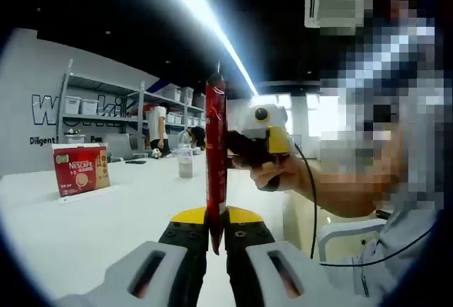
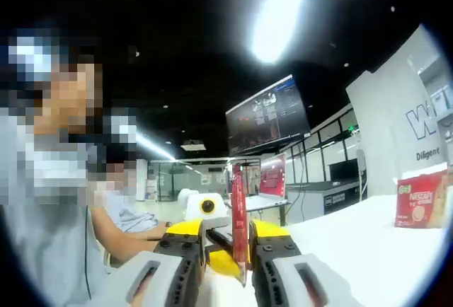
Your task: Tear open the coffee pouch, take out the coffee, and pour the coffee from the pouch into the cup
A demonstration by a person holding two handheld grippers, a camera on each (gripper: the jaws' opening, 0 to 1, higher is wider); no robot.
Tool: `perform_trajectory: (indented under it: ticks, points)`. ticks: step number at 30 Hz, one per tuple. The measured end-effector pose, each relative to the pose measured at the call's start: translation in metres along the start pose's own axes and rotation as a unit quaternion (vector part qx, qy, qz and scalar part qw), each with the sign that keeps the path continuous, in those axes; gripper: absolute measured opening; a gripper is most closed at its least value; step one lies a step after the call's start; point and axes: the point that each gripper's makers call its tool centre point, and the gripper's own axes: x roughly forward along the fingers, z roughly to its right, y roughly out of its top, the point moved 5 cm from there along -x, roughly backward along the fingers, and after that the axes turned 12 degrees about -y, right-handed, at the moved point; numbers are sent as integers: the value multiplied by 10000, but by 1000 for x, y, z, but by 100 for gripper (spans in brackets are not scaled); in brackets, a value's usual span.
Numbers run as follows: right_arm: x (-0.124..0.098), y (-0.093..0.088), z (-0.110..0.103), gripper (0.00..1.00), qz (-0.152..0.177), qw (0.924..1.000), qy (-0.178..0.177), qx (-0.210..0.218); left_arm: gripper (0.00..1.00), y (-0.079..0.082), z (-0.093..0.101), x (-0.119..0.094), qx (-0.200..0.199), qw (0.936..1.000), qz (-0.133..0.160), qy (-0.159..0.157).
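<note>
In the left gripper view, a red cardboard Nescafé box (image 1: 81,170) is standing upright on the white desk (image 1: 106,222) at the far left, with grey metal shelving holding white bins (image 1: 106,105) against the wall behind it and a person in a white top (image 1: 157,129) standing near the shelving. Further right, a clear plastic bottle (image 1: 185,160) is standing on the desk. At the centre, the left hand-held gripper (image 1: 216,240) is clamping its black jaws on the lower end of a long, narrow red coffee stick pouch (image 1: 216,158), which is rising upright between them. Just right of the pouch, the right hand-held gripper (image 1: 241,148), yellow and white, is reaching in at mid height, with a person's hand (image 1: 283,172) wrapped around its handle; from this view I cannot tell whether its jaws are touching the pouch. In the right gripper view, the left hand-held gripper (image 2: 219,240) is showing at lower centre, yellow with a round lens box behind it. Right beside it, the red coffee stick pouch (image 2: 238,215) is standing upright between the jaws of the right hand-held gripper (image 2: 233,261), which are pressing closed on it. Above, a large dark monitor (image 2: 269,112) is hanging, and at the far right the red Nescafé box (image 2: 419,199) is sitting on the white desk (image 2: 354,243).
</note>
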Motion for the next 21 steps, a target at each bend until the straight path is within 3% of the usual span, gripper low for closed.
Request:
perform_trajectory:
  ticks: [4,11,14,18,21]
  points:
    - [-15,0,2,27,87,9993,-331,-115,10,-5,-8,-14,156,9988,-2,466]
    - [-46,-22,24,26,135,9962,-849,-130,10,-11,-17,-41,299,9939,101,1060]
    - [-54,-28,27,26,179,9941,-1062,-90,10,-21,-35,-52,328,9899,20,1382]
    - [-58,-41,36,26,-2,9896,-1410,-289,10,-37,-54,-59,95,9868,187,1606]
    - [-60,-54,47,26,-187,9856,-1649,-333,10,-46,-58,-61,21,9854,164,1694]
